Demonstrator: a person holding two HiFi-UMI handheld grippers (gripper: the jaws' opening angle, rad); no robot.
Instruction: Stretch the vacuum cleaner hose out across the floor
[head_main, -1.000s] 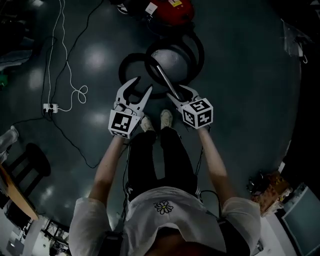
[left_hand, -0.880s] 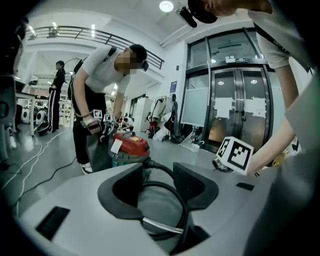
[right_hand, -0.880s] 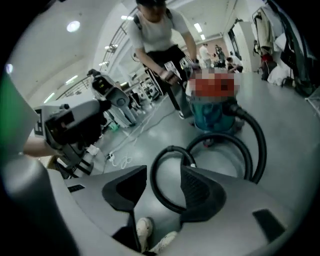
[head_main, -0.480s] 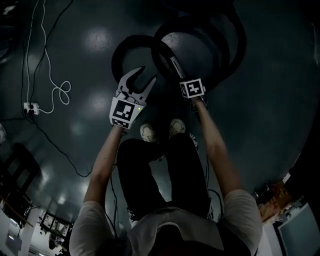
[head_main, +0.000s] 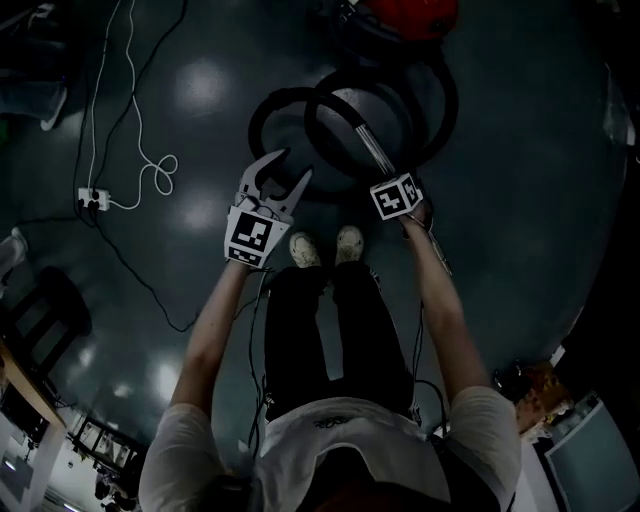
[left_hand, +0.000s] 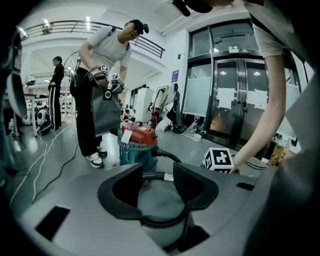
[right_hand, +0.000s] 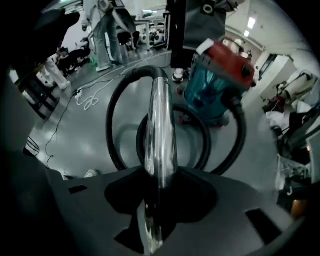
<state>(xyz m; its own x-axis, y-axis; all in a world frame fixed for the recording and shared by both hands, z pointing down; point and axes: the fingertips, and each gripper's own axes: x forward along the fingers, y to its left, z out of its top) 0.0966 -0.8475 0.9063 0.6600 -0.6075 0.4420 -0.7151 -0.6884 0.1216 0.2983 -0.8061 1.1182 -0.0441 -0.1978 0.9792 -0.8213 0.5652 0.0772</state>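
The right gripper (right_hand: 160, 186) fingers have just been closing and are now clamping the metal tube (right_hand: 161, 125), probably as a pulling handle. The left gripper (left_hand: 157, 175) fingers are hanging part open, empty, over the hose (head_main: 435, 100). The hose is lying coiled on the floor (head_main: 520, 200) by the vacuum cleaner (right_hand: 220, 85). The tube's long axis is pointing away from the person, into the coils.

One vacuum cleaner (left_hand: 137, 145), one hose (right_hand: 111, 115), two tongs (head_main: 292, 166) (right_hand: 160, 175)

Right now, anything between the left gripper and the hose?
Nothing visible. The left gripper is open, and the hose lies straight ahead of its jaws, with only floor between them.
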